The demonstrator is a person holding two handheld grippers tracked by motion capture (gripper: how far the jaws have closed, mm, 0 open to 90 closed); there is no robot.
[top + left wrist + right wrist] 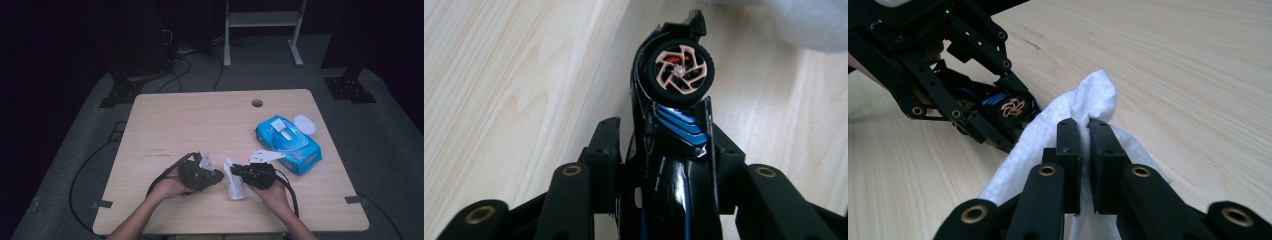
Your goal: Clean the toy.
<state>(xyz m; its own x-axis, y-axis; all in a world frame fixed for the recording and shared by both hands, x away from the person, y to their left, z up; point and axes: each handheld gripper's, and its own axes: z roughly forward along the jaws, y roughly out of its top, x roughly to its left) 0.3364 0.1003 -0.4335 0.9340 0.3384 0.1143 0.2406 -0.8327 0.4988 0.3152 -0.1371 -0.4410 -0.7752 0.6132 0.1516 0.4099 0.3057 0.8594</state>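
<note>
High view: we saw our two grippers side by side over the near part of the table (150,125), the left gripper (206,167) with a black toy car (200,175) and the right gripper (235,172) with a white wipe (235,186).
Left jaws: we had them closed on the toy car (674,150), one jaw on each flank of its body, so the car stood out ahead of the tips with a wheel (680,72) and its tan spokes in plain sight.
Right jaws: we had them pinched nearly together on the wipe (1083,107), a fold rising just above the tips and the rest spilling below and to either side of them.
Car and wipe: in the right gripper view the car (1010,107) sat just beyond the wipe's edge, off to the left of the right jaws; we could not tell whether cloth and car touched.
Done: we judged both things picked up and brought together; one wipe was out of the blue pack (289,142), whose lid (304,124) stood open.
Left: we judged the wiping of the car's body and wheels mostly ahead, since the wipe looked clean and lay beside the car, not over it.
Unknown: we could not judge how clean the car already was.
</note>
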